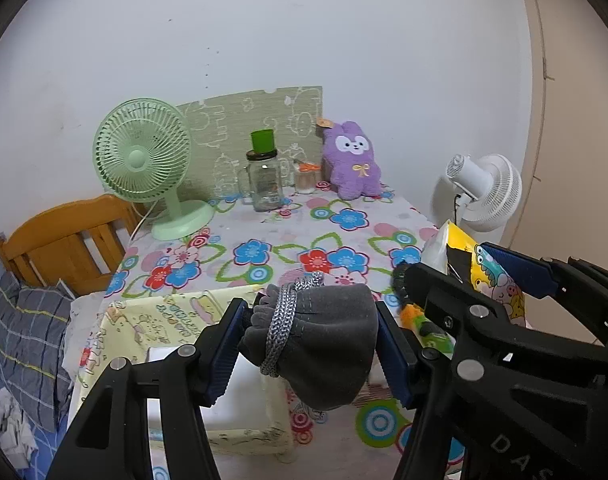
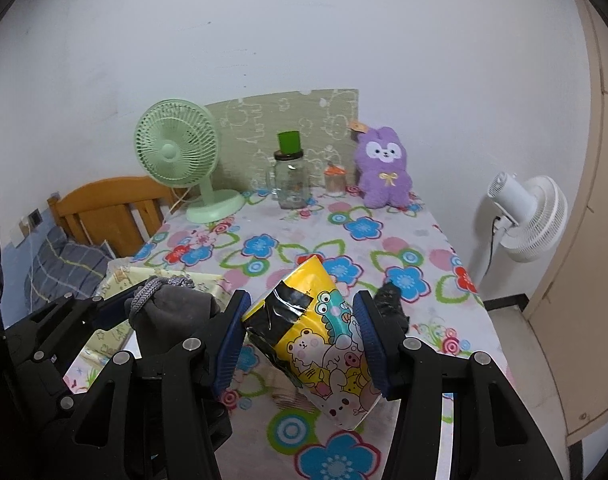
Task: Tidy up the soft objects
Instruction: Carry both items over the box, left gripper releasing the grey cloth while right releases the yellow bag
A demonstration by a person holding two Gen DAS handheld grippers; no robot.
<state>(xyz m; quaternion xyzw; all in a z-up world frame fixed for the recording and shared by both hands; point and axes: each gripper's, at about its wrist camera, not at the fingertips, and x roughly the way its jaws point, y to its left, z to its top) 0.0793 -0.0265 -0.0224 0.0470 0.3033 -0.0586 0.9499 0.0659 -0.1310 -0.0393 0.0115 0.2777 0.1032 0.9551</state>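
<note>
The left gripper (image 1: 310, 344) squeezes a grey pouch (image 1: 324, 344) (tied with a silver cord) up over the yellow box (image 1: 175, 320) at the bench's (image 1: 263, 232) near left edge. The right gripper (image 2: 304, 344) squeezes a yellow tissue pack (image 2: 316, 352) above the flowery bench. A purple bunny (image 2: 384, 168) sits at the back.

Grey pouch (image 1: 324, 344): soft drawstring bag, neck cinched with silver-grey braided cord, lifted above a pale yellow fabric box (image 1: 151, 320).
Tissue pack (image 2: 316, 340): yellow cartoon-animal wrapper patched with black tape, tilted above the floral worktop (image 2: 344, 240).
Purple plush rabbit (image 2: 384, 168): upright at the worktop's far edge, against the wall.
</note>
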